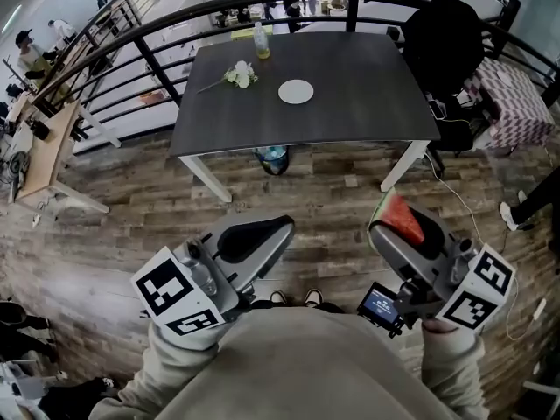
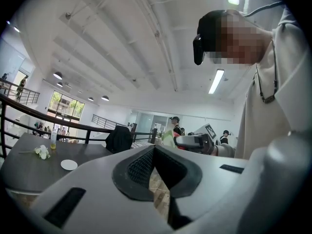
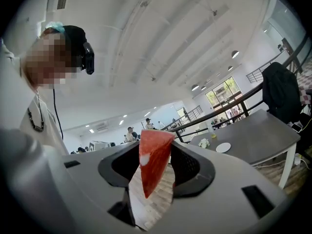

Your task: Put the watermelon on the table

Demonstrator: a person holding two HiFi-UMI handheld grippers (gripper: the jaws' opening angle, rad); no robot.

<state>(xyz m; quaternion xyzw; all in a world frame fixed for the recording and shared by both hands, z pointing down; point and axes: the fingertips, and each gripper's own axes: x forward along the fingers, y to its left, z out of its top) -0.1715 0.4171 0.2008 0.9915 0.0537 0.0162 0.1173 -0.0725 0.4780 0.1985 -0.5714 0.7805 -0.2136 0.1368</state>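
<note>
The right gripper [image 3: 156, 156] pinches the watermelon [image 3: 153, 161] between its two dark pads, one on each flat side. The left gripper [image 2: 155, 149] has its tips pressed together with nothing between them.

In the head view both grippers are held level above the wooden floor [image 1: 332, 191], the left gripper [image 1: 267, 231] and the right gripper [image 1: 392, 226] well apart from each other. The watermelon [image 1: 405, 219] is in the air over the floor, short of the table [image 1: 359, 103] and not over it.

The watermelon is a thin wedge with bright red flesh. A sliver of green rind shows on the end nearest the table. In the right gripper view its broad end is uppermost and it narrows to a point below, so its long axis runs up and down between the pads. From above, its red face lies along the line of the jaws and tilts upward.

A strip of bare floor separates the grippers from the table's near edge, which faces the person squarely. The near half and the whole right side of the dark tabletop are bare. A white plate [image 1: 296, 91] sits near the middle, flowers [image 1: 240, 75] lie to its left, and a bottle [image 1: 261, 42] stands at the far edge. A black railing [image 1: 175, 17] curves behind the table, and a black jacket [image 1: 446, 33] hangs by the far right corner.
</note>
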